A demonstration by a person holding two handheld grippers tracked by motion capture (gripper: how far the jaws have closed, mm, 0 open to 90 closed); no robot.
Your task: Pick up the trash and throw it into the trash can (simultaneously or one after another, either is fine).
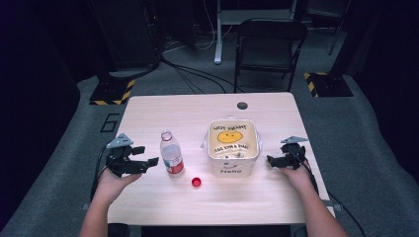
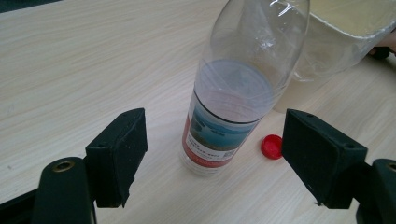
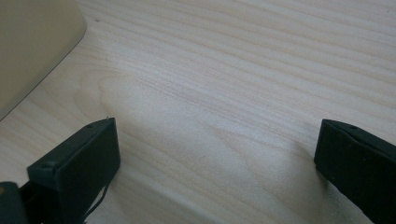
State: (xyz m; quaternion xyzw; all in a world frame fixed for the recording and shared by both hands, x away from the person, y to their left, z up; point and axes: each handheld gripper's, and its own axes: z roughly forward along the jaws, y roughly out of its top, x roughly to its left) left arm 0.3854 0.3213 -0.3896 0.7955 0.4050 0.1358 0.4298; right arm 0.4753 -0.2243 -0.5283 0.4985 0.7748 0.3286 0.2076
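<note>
Clear plastic bottle (image 2: 233, 88), uncapped, upright, red-edged label

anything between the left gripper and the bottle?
Nothing visible. The left gripper has its jaws open, and the uncapped bottle stands upright straight ahead of the gap between them, with bare table in between. The red cap lies off to the side, near the bin, not in the path.

The bottle (image 2: 233, 93) is clear, glossy plastic with a printed paper-like label; the cap (image 2: 271, 146) is smooth red plastic. The worktop (image 2: 93, 70) shows pale matt wood grain. The left hand-held gripper (image 2: 215, 158) has matt black pads
</note>
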